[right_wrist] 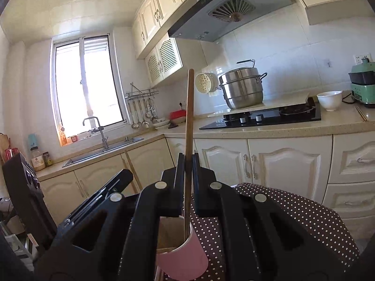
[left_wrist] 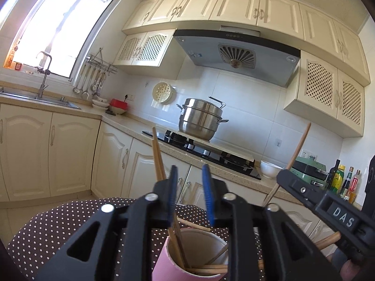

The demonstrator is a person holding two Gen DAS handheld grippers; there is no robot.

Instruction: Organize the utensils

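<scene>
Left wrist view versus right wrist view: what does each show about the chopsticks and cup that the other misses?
Only the left wrist view looks into the pink cup: several chopsticks already stand inside, and the left gripper is open with nothing between its pads. Only the right wrist view shows the right gripper clamped on one upright chopstick, its lower end at the cup's rim. Both show the cup on the polka-dot tablecloth.
</scene>
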